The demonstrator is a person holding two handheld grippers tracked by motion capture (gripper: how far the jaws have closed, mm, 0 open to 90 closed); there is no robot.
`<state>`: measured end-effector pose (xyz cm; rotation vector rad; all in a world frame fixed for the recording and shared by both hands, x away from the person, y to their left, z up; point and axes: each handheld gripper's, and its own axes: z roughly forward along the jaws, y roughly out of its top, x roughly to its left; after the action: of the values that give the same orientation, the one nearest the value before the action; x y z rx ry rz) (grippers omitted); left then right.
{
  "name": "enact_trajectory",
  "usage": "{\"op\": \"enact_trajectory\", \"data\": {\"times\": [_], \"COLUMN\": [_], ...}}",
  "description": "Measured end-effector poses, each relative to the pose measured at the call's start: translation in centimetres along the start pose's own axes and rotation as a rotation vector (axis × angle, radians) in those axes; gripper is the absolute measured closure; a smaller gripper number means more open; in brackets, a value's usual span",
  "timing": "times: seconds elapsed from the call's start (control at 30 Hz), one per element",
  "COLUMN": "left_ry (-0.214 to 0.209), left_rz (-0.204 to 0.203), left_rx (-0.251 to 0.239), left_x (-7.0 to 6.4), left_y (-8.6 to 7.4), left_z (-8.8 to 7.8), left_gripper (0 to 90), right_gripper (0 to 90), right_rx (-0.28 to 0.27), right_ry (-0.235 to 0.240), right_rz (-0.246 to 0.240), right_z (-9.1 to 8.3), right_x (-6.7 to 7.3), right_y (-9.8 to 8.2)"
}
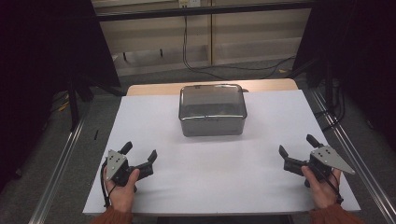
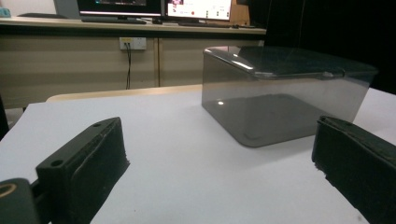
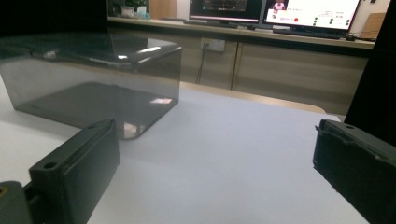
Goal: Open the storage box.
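Box: a smoky grey, see-through plastic box (image 1: 212, 112) with rounded corners and a lid of the same tinted plastic, shut on top; it is rectangular with smooth, glossy walls that catch reflections.
Box contents: something pale shows dimly through the lid in the high view, too blurred to name; from both gripper views the inside looks bare down to its dark floor.
Box position: on the white sheet, toward the far middle of the table, well apart from both grippers and between them across the table's width.
Table: a flat, matte white sheet (image 1: 219, 177) covers a light wooden tabletop (image 1: 154, 88), whose far edge shows beyond the sheet.
Left gripper: black two-jaw tongs (image 1: 139, 155) with a grey three-cornered plate on top, held in the person's left hand (image 1: 122, 190) at the near left of the sheet; jaws spread wide with nothing between them.
Right gripper: matching black tongs (image 1: 297, 146) in the right hand (image 1: 323, 187) at the near right; jaws likewise wide apart and holding nothing.
Jaw texture: blocky black pads (image 2: 100, 156) with rough, moulded edges and small screw holes.
Sleeves: rust-orange knit cuffs (image 1: 112, 216) at both wrists.
Background: pale wooden cabinets (image 2: 70, 70) with a wall socket and lit monitors (image 3: 308, 13) above.
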<state>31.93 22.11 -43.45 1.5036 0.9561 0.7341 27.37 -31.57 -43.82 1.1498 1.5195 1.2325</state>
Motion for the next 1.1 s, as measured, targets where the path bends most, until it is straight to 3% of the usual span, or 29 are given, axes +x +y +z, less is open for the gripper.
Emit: {"op": "enact_trajectory", "data": {"times": [0.23,0.33,0.43,0.53,0.77,0.83,1.1], "left_ry": [0.008,0.006,0.010,0.007,0.005,0.006,0.005], "left_rz": [0.011,-0.005,0.008,-0.016,-0.013,-0.031,-0.024], "left_rx": [0.017,0.011,0.023,0.024,0.036,0.043,0.034], "left_x": [0.2,0.2,0.3,0.3,0.4,0.5,0.5], "left_y": [0.0,-0.1,0.0,0.0,-0.1,-0.1,-0.1], "left_z": [0.2,0.3,0.4,0.6,0.5,0.6,0.5], "left_gripper": [2.8,2.8,2.8,2.7,2.2,2.2,2.2], "right_gripper": [0.0,0.4,0.2,0.2,0.7,0.1,0.0], "right_rx": [0.012,0.024,0.032,0.040,0.055,0.056,0.038], "right_ry": [0.031,0.053,0.058,0.071,0.114,0.132,0.155], "right_rz": [0.013,0.014,0.015,0.019,0.033,0.043,0.043], "right_z": [0.3,0.6,0.7,0.9,1.5,1.8,2.4], "right_x": [0.2,0.4,0.4,0.7,1.1,1.2,2.1], "right_y": [-0.1,-0.2,-0.3,-0.3,-0.3,-0.3,0.2]}}
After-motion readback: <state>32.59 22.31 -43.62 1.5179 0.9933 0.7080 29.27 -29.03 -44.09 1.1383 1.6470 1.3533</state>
